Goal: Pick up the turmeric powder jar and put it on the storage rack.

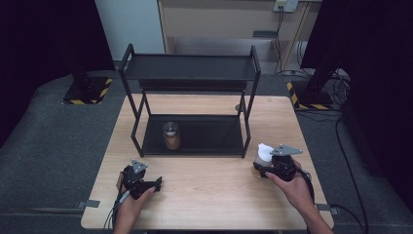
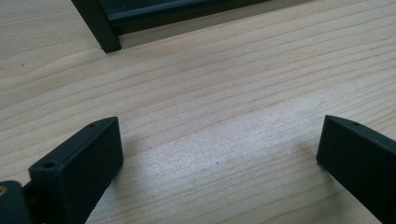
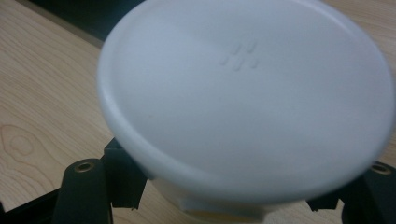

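A jar with a white lid (image 1: 263, 152) stands on the wooden table (image 1: 209, 200) near its right edge, just in front of the black shelf rack (image 1: 190, 68). My right gripper (image 1: 263, 169) is shut on this jar below the lid. In the right gripper view the white lid (image 3: 247, 88) looms large and tilted, with a black jaw pressed against the jar on either side under its rim. My left gripper (image 1: 143, 178) rests low at the front left of the table, open, with only bare wood between its jaws (image 2: 219, 149).
A second jar with a metal lid and brownish contents (image 1: 171, 135) stands on the rack's lower tray (image 1: 214, 139), towards its left. The rack's front left foot (image 2: 100, 28) lies just ahead of my left gripper. Dark floor surrounds the table.
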